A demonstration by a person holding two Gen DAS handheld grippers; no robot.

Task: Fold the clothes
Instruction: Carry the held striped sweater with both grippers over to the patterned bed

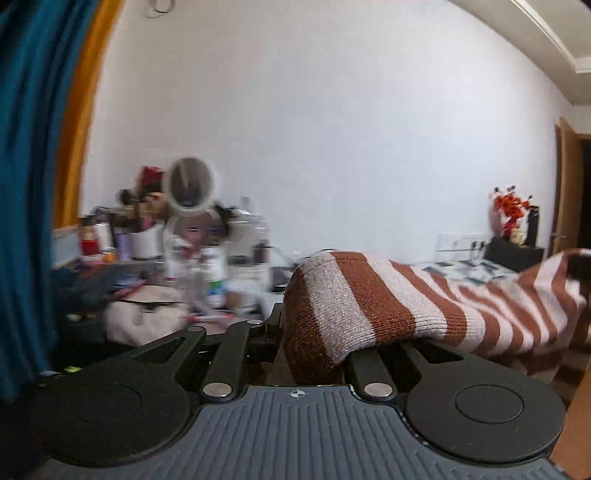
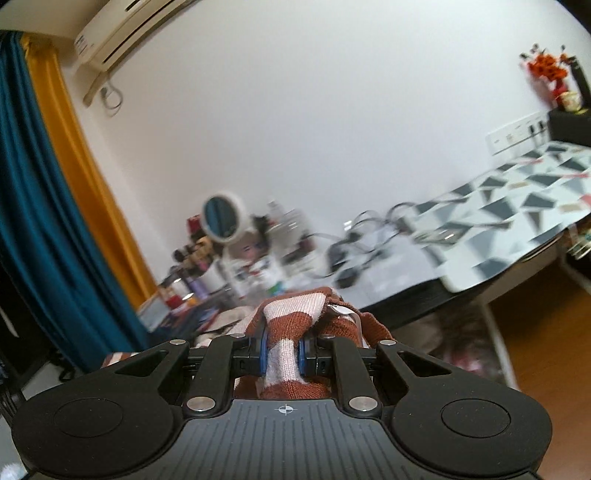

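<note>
Both the left gripper (image 1: 314, 332) and right gripper (image 2: 282, 350) are clenched on the brown-and-white striped sweater (image 1: 388, 295), stretched in the air above the patterned table (image 2: 517, 206), open wall ahead, cluttered dresser (image 1: 166, 266) to the left

Grip: right gripper (image 2: 282, 356) clamped on brown/white striped knit garment (image 2: 286, 321), fabric bunched btwn blue pads (image 2: 263, 354).
Behind: cluttered dresser w/ round mirror (image 2: 221, 218), bottles, cables – blurred.
Right: table w/ geometric-print cover (image 2: 517, 206).
Left: teal curtain (image 2: 33, 206), yellow curtain (image 2: 74, 147).
Top left: wall AC unit (image 2: 125, 26).
</note>
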